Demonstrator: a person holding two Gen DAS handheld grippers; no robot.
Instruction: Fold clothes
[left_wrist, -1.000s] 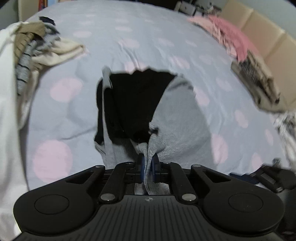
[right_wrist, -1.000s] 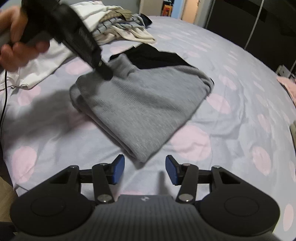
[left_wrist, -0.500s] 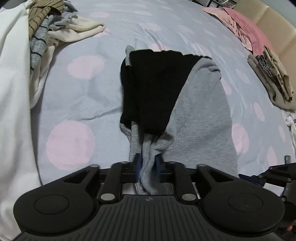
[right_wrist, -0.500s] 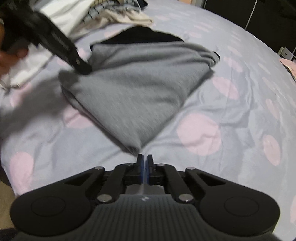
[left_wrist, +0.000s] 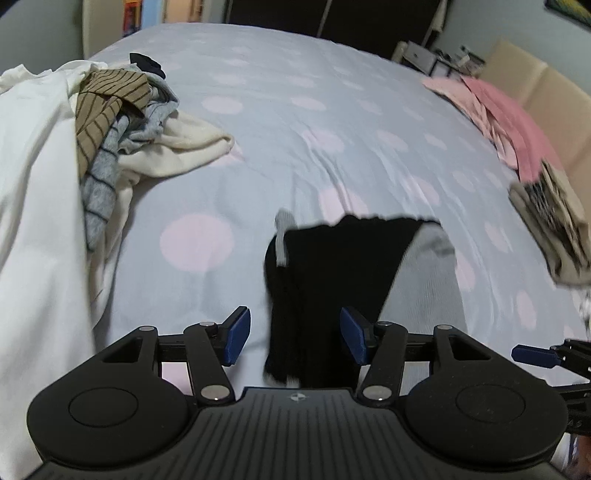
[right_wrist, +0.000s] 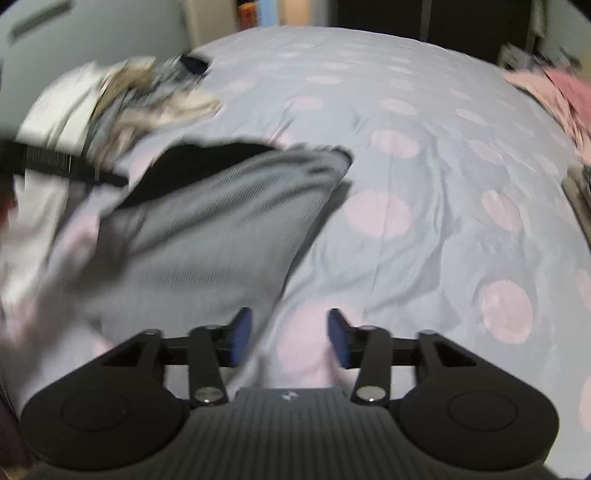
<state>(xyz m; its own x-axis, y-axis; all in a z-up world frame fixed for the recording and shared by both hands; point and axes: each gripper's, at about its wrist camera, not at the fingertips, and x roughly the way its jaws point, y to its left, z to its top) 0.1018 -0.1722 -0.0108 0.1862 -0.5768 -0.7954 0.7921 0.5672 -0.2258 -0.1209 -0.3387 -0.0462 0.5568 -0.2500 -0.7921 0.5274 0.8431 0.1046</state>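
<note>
- Now my left gripper (left_wrist: 293, 338) is opening, its blue pads clear of the grey-and-black garment (left_wrist: 332, 295), whose black edge lies between them on the bedspread (left_wrist: 258, 177).
- Likewise my right gripper (right_wrist: 290, 341) is opening over the garment's near corner, gripping nothing; the folded cloth can settle flat.
- Unfolded clothes (left_wrist: 110, 122) wait nearby, probably next.
</note>
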